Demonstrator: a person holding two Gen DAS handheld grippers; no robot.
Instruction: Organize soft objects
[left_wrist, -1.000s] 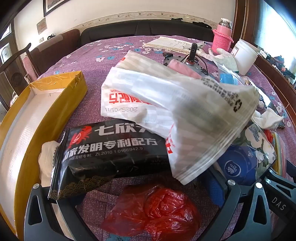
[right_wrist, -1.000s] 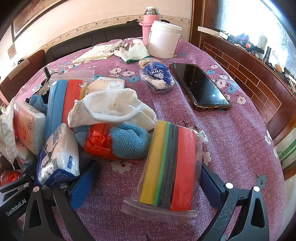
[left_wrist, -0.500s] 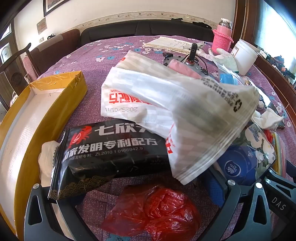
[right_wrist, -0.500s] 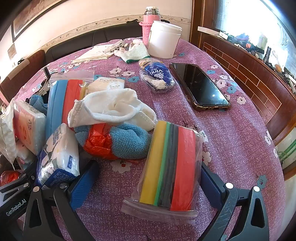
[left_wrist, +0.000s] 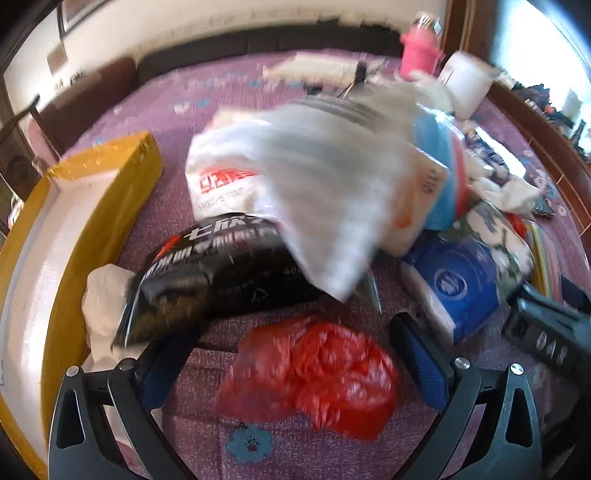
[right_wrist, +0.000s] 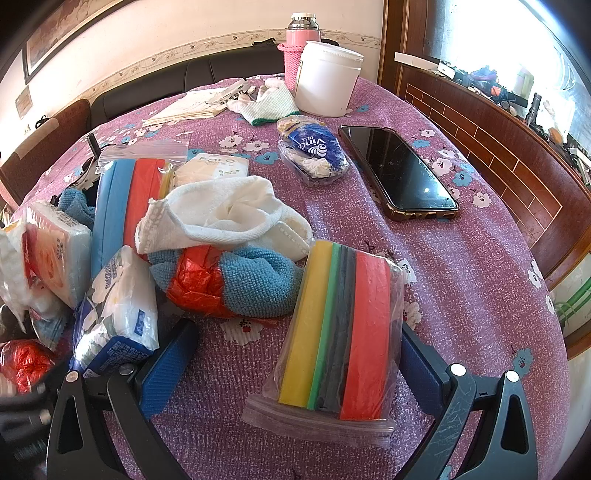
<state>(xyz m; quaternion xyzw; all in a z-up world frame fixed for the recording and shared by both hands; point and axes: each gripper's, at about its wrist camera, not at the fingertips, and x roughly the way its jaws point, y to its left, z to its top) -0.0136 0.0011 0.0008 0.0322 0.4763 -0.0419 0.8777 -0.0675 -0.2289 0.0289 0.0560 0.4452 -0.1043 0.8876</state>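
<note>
In the left wrist view my open left gripper (left_wrist: 295, 354) straddles a crumpled red plastic bag (left_wrist: 314, 373) on the purple cloth. Beyond it lie a black snack packet (left_wrist: 221, 280), a white printed plastic bag (left_wrist: 306, 184) and a blue tissue pack (left_wrist: 454, 288). The view is motion-blurred. In the right wrist view my open right gripper (right_wrist: 295, 369) sits over the near end of a zip bag of coloured sponges (right_wrist: 340, 332). Beyond it lie a blue towel wrapped with red plastic (right_wrist: 236, 284) and a white cloth (right_wrist: 221, 214).
A yellow cardboard box (left_wrist: 62, 236) stands open at the left. A phone (right_wrist: 399, 173), a white tub (right_wrist: 327, 83), a pink flask (right_wrist: 299, 40), gloves (right_wrist: 266, 103), papers (right_wrist: 192, 107) and another sponge bag (right_wrist: 125, 195) lie on the round table.
The left gripper's view has shifted and blurred; the piled bags sit farther off and the red bag is more exposed between the fingers. The right gripper has not moved.
</note>
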